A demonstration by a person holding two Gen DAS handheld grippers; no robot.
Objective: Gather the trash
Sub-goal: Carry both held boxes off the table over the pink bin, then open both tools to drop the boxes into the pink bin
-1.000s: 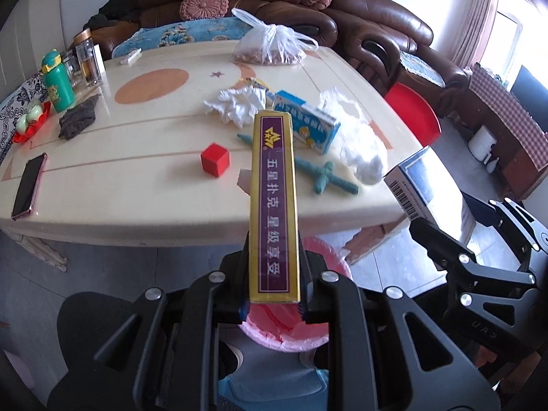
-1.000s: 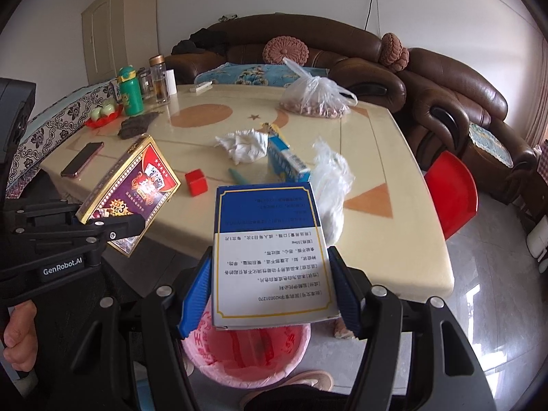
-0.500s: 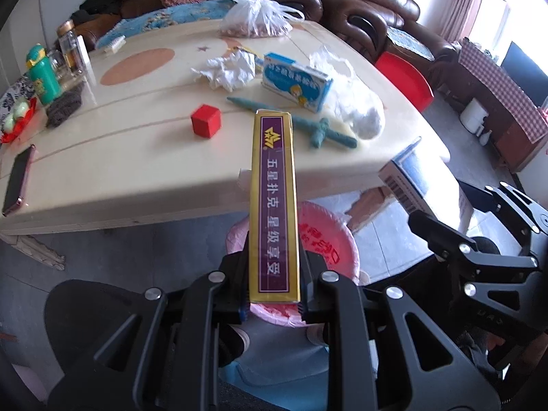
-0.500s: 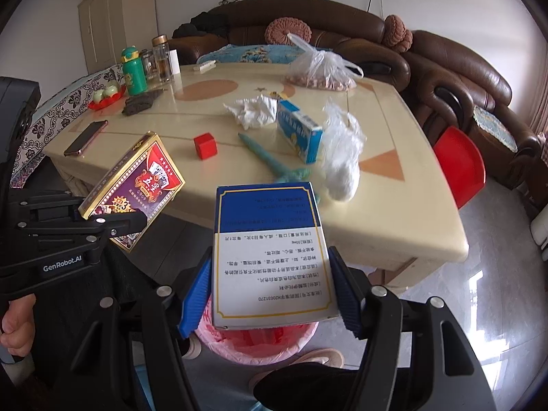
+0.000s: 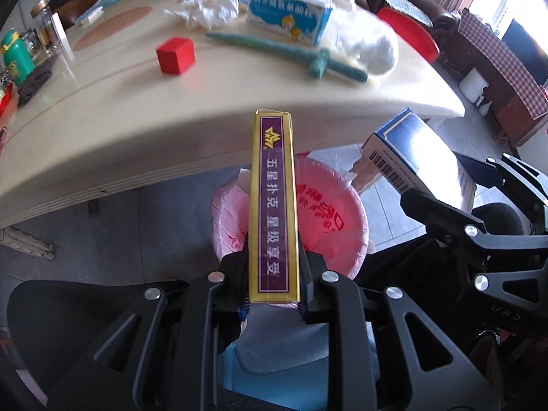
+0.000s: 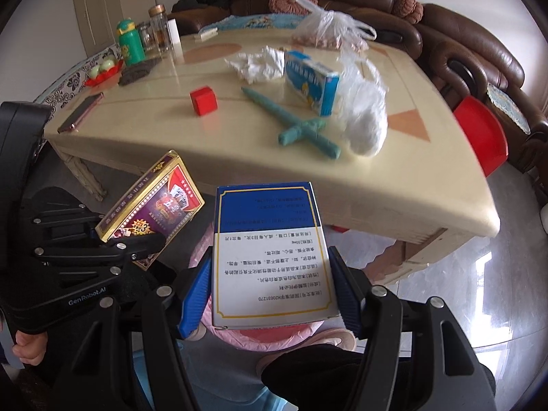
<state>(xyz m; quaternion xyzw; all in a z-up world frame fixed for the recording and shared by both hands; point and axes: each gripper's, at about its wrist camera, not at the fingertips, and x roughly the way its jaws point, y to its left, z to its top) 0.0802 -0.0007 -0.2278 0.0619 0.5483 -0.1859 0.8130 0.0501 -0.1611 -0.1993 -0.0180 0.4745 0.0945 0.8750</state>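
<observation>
The left gripper (image 5: 274, 303) clamps a slim gold-and-purple card box (image 5: 274, 205); the right gripper (image 6: 270, 294) clamps a blue-and-white printed carton (image 6: 269, 257).

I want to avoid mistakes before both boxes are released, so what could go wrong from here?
1. The playing-card box is long, and the left gripper holds only its near end; it might catch the rim of the pink-lined bin when released.
2. The blue-and-white medicine box in the right gripper hangs close beside the card box; released together, they might collide and one might fall outside.

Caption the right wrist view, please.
Right gripper holds a blue-and-white cardboard box above the pink-lined bin.
</observation>
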